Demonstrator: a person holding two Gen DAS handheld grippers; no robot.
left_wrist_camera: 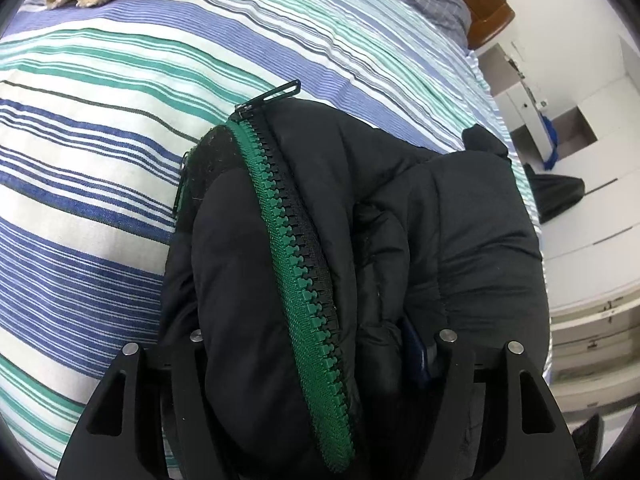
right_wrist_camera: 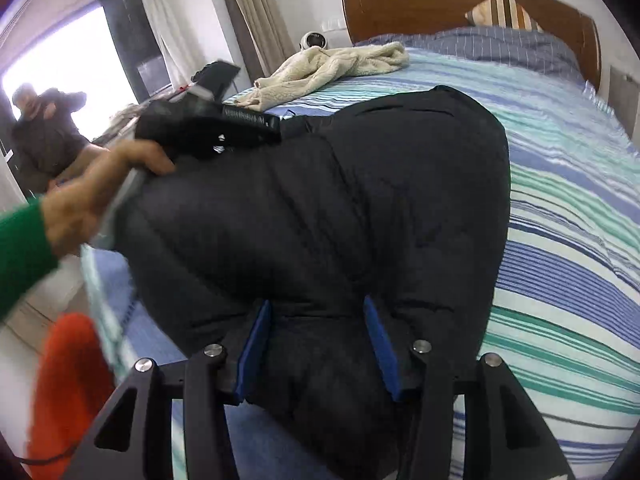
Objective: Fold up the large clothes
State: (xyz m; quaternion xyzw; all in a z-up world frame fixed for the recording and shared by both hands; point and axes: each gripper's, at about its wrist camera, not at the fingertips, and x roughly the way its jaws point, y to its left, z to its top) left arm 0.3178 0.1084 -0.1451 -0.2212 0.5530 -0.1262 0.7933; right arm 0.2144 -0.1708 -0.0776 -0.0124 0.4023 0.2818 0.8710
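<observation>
A black puffer jacket point(left_wrist_camera: 400, 216) with a green zipper point(left_wrist_camera: 296, 264) lies bunched on the striped bed point(left_wrist_camera: 100, 160). My left gripper point(left_wrist_camera: 312, 344) is shut on a thick fold of it beside the zipper; the jacket hides the fingertips. In the right wrist view the same jacket point(right_wrist_camera: 340, 200) bulges over the bed. My right gripper point(right_wrist_camera: 316, 316) is shut on its near edge, blue pads point(right_wrist_camera: 256, 340) pressing from both sides. The other gripper point(right_wrist_camera: 208, 124), held by a hand in a green sleeve, shows at the jacket's far left.
A cream fleece garment point(right_wrist_camera: 332, 64) lies on the bed toward the wooden headboard point(right_wrist_camera: 460, 4). A pillow point(right_wrist_camera: 504, 12) rests against the headboard. A seated person point(right_wrist_camera: 44, 128) is by the window. An orange object point(right_wrist_camera: 68, 384) is at lower left. White drawers point(left_wrist_camera: 592, 320) stand beside the bed.
</observation>
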